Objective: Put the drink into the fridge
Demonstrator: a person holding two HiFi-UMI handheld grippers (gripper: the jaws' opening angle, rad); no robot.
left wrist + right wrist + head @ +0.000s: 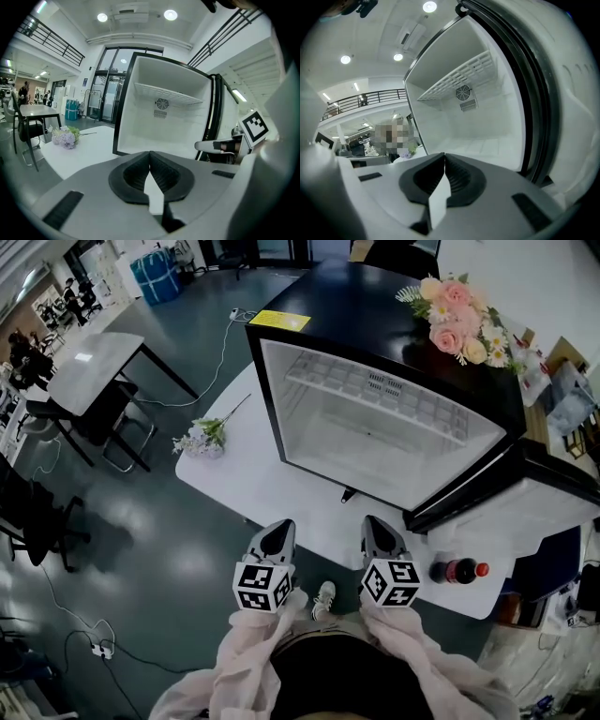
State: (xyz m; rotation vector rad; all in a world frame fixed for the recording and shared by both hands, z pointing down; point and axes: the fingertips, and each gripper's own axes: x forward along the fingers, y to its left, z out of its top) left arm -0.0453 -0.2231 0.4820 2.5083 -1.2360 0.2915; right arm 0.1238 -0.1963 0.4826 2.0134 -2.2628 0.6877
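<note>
The fridge (375, 427) stands open and bare on the white table (244, 474), with only a wire shelf high inside, so there is plenty of room and little to hit within it. Its door (525, 521) is the larger hazard. It swings out to the fridge's right and hangs over the very spot where the drink lies, so a reach from above would likely knock the door's lower edge or push it toward closing.

The table runs out just in front of the fridge's right side. The drink (457, 570), a dark bottle with a red cap, sits there close to the table's near edge. It appears to lie on its side, though the head view shows it small and partly under the door. If so, a nudge from a closed gripper could roll it off the edge, and a pinch on the round body may squirt it sideways.

Both tools hover in front of the fridge's opening, holding nothing. The left gripper (274, 538) has its jaws pressed together, and so does the right gripper (380, 535), which is the nearer one to the bottle. Going in before the jaws spread would shove the drink, not take it.
</note>
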